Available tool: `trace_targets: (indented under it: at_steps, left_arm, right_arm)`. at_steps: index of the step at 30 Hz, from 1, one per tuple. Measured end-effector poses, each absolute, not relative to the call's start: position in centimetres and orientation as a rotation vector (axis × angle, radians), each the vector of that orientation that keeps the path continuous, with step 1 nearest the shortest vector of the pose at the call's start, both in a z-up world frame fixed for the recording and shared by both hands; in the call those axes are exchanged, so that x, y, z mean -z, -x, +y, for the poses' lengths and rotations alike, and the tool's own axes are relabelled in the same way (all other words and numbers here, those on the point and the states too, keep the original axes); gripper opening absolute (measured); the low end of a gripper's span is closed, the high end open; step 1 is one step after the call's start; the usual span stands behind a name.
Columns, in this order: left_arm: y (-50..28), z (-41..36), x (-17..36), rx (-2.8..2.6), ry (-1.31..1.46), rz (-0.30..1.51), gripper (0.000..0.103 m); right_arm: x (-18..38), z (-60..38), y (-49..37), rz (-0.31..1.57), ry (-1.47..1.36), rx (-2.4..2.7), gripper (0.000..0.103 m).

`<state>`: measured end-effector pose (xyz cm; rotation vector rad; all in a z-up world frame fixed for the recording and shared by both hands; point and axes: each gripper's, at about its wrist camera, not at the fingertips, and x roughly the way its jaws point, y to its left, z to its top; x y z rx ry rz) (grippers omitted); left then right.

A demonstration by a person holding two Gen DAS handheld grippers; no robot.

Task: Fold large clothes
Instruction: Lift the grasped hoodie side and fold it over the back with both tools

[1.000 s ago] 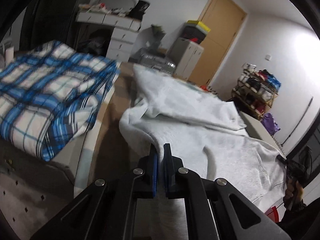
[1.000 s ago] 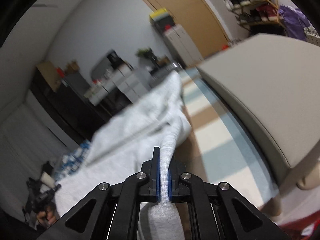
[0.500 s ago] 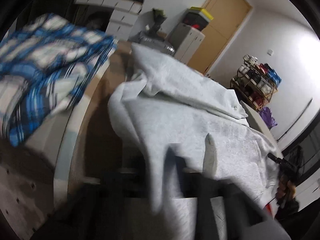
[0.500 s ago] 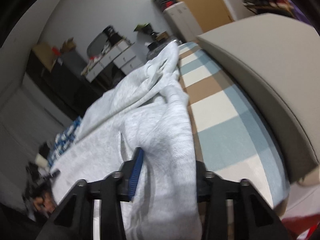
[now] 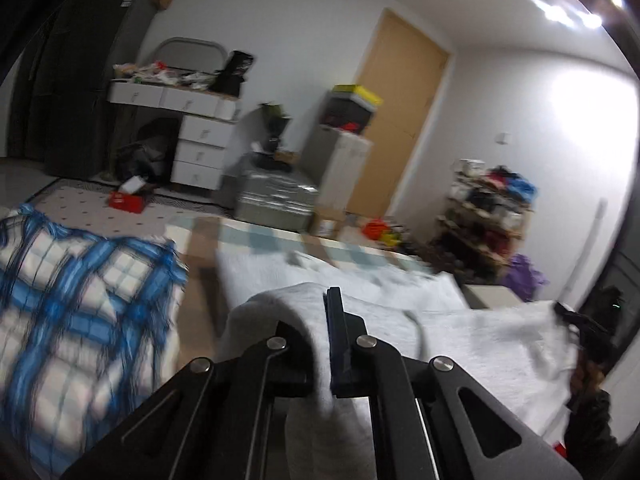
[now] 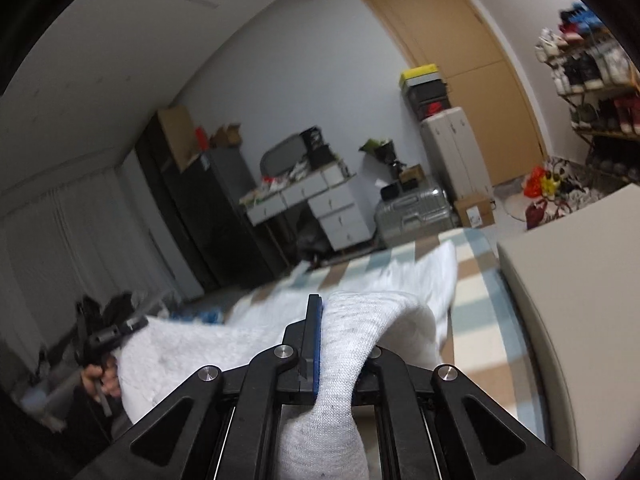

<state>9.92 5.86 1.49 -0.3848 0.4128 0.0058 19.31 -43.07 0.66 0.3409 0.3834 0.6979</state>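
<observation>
A large light-grey sweatshirt (image 5: 460,344) lies on the striped bed cover (image 5: 352,252). In the left wrist view my left gripper (image 5: 310,344) has a thick fold of the sweatshirt between its jaws; the cloth hides the left finger. In the right wrist view my right gripper (image 6: 340,352) has another fold of the sweatshirt (image 6: 352,332) between its jaws, and the cloth drapes over the right finger. Both grippers hold the cloth above the bed. The other gripper shows at each view's edge (image 5: 580,324) (image 6: 108,332).
A blue and white plaid blanket (image 5: 80,312) lies folded to the left. A beige cushion block (image 6: 572,280) stands to the right of the bed. A white desk (image 5: 188,128), a silver suitcase (image 5: 276,200), a door (image 5: 400,128) and a shoe rack (image 5: 488,208) line the far side.
Both grippers opened wider around the sweatshirt folds half a second ago and now stand narrower on them. Both have lifted, so the views tilt up toward the room.
</observation>
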Motion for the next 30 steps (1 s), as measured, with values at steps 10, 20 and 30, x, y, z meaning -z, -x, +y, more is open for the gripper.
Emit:
trace_targets:
  at_steps: [10, 20, 30]
  left_arm:
    - [-17.4, 7.5, 8.7, -0.222, 0.354, 0.790, 0.017]
    - [-17.4, 6.7, 8.8, -0.130, 0.438, 0.856, 0.057]
    - [-17.7, 3.1, 7.4, -0.124, 0.198, 0.882, 0.012]
  right_arm:
    - [8.3, -41.8, -29.3, 0.809, -0.274, -0.381, 0.028]
    - [9.7, -41.7, -29.0, 0.909, -0.353, -0.439, 0.070]
    - [10.2, -38.0, -30.5, 0.992, -0.237, -0.496, 0.046]
